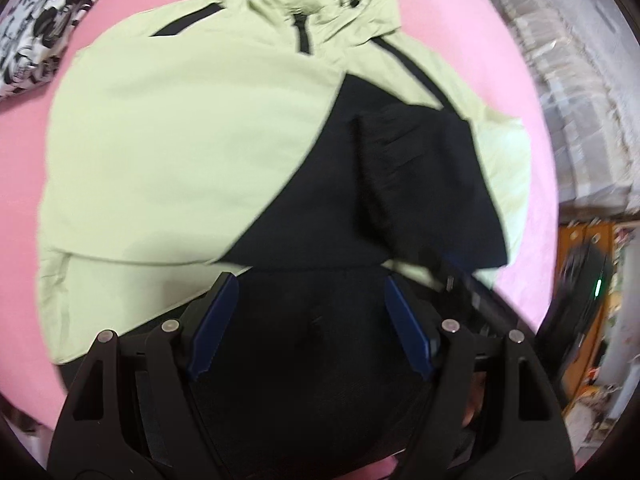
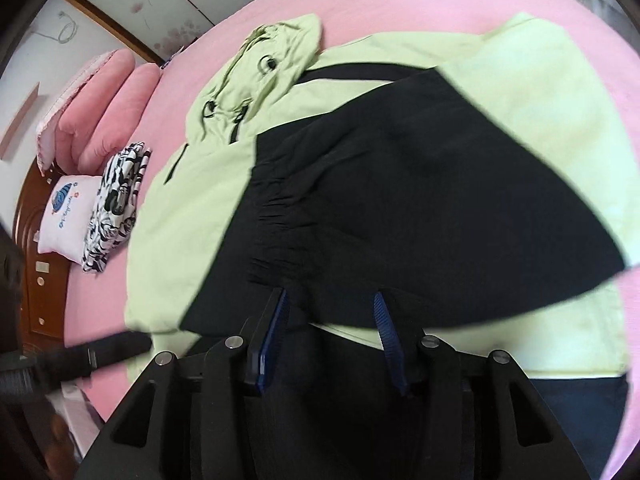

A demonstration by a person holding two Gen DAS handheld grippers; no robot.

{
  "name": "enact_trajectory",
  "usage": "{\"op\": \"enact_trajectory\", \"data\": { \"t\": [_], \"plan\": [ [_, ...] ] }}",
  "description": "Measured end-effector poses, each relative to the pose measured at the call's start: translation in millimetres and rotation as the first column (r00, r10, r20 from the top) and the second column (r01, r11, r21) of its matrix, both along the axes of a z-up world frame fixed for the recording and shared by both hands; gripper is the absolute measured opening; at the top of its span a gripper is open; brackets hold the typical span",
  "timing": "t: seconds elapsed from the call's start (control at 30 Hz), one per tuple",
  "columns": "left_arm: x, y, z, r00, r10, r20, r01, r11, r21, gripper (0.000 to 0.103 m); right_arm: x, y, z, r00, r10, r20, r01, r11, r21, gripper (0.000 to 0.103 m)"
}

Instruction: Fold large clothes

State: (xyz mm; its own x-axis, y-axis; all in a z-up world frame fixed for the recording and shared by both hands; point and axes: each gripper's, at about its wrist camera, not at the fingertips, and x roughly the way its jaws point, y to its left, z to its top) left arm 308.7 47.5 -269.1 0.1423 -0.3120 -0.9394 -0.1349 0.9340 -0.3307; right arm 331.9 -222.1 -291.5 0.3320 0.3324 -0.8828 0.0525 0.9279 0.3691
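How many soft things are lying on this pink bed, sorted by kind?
Hooded jackets, light green and black: 1
Folded black-and-white patterned cloths: 1
Pink pillows: 2
White printed cushions: 1
Total: 5

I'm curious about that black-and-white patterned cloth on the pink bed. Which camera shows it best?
The right wrist view: there the folded patterned cloth lies whole on the pink bed, beside a white pillow. The left wrist view catches only part of it, cut off at the top-left edge.
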Motion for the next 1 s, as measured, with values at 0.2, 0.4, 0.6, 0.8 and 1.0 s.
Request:
{"op": "enact_trajectory", "data": {
  "t": [0.2,0.4,0.6,0.8,1.0],
  "plan": [
    [12,-30,-25,0.991,0.126,-0.041,-0.129,0.988,-0.084,0.072,-35,-68,18,1.0,-0.015,-0.024,0.014,0.999,-0.045,0.046],
    [15,-50,-48,0.959,0.277,-0.054,-0.281,0.952,-0.12,0.063,-55,-125,12,0.997,-0.008,-0.077,0.002,0.997,-0.082,0.046],
    [23,-59,-71,0.915,0.399,-0.065,-0.403,0.912,-0.072,0.046,-62,-165,6,0.994,0.019,-0.106,-0.031,0.993,-0.115,0.046],
    [28,-65,-86,0.874,0.477,-0.092,-0.483,0.873,-0.069,0.01,-63,-200,-1,0.994,-0.006,-0.113,-0.009,0.992,-0.129,0.052],
    [29,-81,-49,0.87,0.485,0.086,-0.47,0.87,-0.148,0.007,-54,-212,-8,0.998,0.032,-0.057,-0.037,0.994,-0.101,0.061]
  ]
}}
